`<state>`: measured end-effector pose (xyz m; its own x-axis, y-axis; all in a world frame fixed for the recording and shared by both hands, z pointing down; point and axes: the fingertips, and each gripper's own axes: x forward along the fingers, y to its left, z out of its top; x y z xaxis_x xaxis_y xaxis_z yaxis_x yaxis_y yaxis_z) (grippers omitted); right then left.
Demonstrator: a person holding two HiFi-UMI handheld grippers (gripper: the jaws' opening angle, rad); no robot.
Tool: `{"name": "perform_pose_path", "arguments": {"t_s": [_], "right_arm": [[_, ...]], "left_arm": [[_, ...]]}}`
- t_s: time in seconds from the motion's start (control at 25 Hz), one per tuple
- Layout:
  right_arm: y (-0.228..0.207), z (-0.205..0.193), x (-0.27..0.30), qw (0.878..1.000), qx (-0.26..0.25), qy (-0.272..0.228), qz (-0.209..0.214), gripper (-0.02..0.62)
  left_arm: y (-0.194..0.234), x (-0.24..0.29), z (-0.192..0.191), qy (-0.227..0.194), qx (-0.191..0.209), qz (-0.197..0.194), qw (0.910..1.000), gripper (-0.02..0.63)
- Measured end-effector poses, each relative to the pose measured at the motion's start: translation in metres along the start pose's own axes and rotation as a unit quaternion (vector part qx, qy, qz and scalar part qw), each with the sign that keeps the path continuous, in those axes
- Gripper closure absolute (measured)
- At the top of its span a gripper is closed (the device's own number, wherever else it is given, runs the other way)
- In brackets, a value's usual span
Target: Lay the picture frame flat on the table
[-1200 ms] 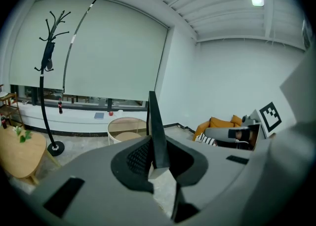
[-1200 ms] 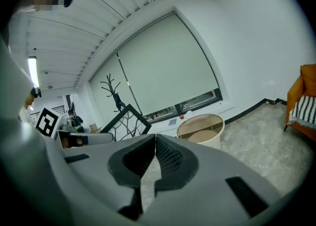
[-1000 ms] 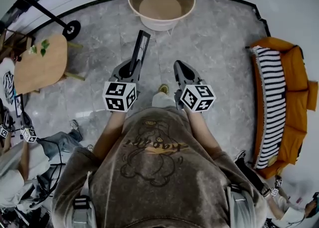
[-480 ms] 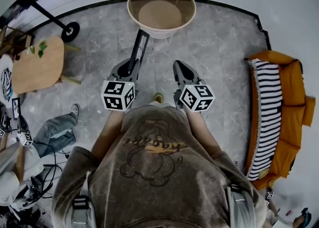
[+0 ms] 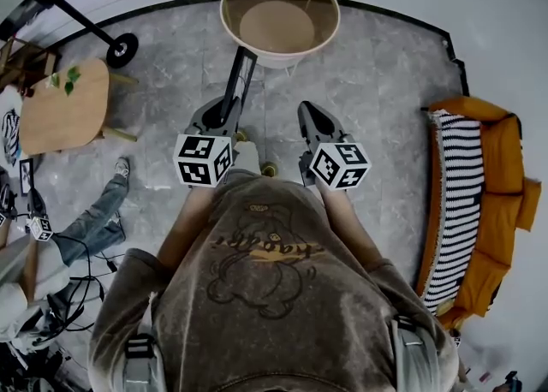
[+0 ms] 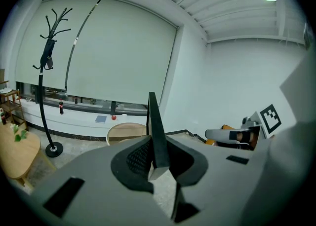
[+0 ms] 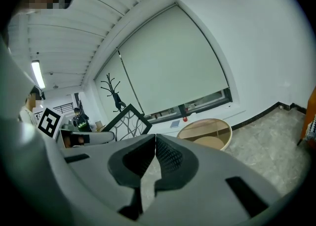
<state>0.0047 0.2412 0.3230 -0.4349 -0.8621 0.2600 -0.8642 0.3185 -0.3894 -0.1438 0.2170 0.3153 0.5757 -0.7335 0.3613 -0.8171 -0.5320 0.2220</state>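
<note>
I'm looking down over a grey marbled floor (image 5: 368,65). What matters on it is the round pale worktop with a raised rim (image 5: 226,20), straight ahead of me and bare inside. That is where the frame has to end up, so I read this as the carry, with both arms out in front and pointed at it.

The thin black rectangular picture frame (image 5: 239,82) is in the air, not set down. It stands on edge and runs forward from my left side towards the worktop. From the head view its far end sits close to the near rim. Gripped by one end like that, it will need rolling onto its face before it can lie flat.

The left hand-held gripper (image 5: 225,113) is clenched on the frame's near end, pads pressing both faces; its own view shows the frame edge-on. The right hand-held gripper (image 5: 306,111) is pinched together on nothing and sits alongside. I judge it could steady the far edge during the lay-down.
</note>
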Motion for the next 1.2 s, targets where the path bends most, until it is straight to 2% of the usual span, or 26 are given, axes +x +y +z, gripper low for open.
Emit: {"name": "perform_pose_path", "arguments": {"t_s": [0.32, 0.68, 1.2], "right_arm": [[-0.015, 0.002, 0.023, 1.0, 0.005, 0.003, -0.006, 0.575], [-0.038, 0.026, 0.071, 1.0, 0.005, 0.004, -0.005, 0.575], [-0.087, 0.054, 0.151, 1.0, 0.011, 0.02, -0.014, 0.575]], "left_arm": [[0.013, 0.029, 0.01, -0.003, 0.002, -0.005, 1.0, 0.545], [0.036, 0.079, 0.034, 0.001, 0.0, -0.013, 0.9999, 0.545], [0.076, 0.175, 0.065, 0.017, -0.009, -0.032, 0.9993, 0.545]]}}
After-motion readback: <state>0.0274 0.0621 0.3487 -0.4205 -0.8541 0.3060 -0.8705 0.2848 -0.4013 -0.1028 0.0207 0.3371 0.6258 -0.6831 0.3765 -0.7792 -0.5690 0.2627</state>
